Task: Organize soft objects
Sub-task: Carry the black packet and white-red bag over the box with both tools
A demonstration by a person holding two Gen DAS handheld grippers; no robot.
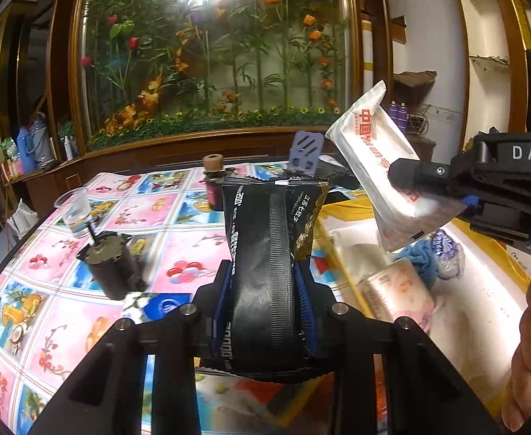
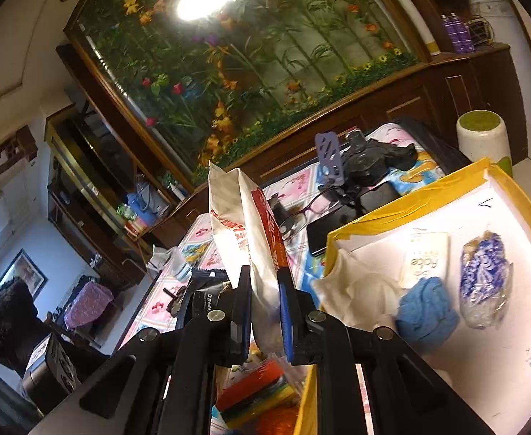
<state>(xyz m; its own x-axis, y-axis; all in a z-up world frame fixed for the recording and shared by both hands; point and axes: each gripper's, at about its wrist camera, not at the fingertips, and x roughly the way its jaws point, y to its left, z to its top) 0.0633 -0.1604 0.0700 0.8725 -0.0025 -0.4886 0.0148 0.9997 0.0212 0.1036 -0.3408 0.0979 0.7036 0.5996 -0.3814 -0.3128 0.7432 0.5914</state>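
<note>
Left wrist view carries the key relation: the white pouch (image 1: 377, 166) hangs in the air at about two o'clock from the black packet (image 1: 265, 250), directly over the near rim of the yellow-edged box (image 1: 341, 253), with its long axis slanting from ten o'clock down to four o'clock. The right gripper (image 1: 406, 177) pinches it near the lower end, fingers closed narrow on the film, so the right hand looks much the nearer to the drop. The left gripper (image 1: 265, 290) clamps the black packet upright between its blue pads, long axis at twelve o'clock, above the patterned tablecloth (image 1: 178, 217) and just left of the box.

Right wrist view shows the white pouch (image 2: 254, 224) standing up between the fingers, glossy and creased, slack at the top. The box (image 2: 403, 195) lies at three o'clock, its white floor holding a blue knitted cloth (image 2: 424, 308), a crinkled blue-printed wrapper (image 2: 486, 279), a small cream pack (image 2: 426, 259) and crumpled white tissue (image 2: 359, 290). Both held items look thin, slippery and easily deformed.
</note>
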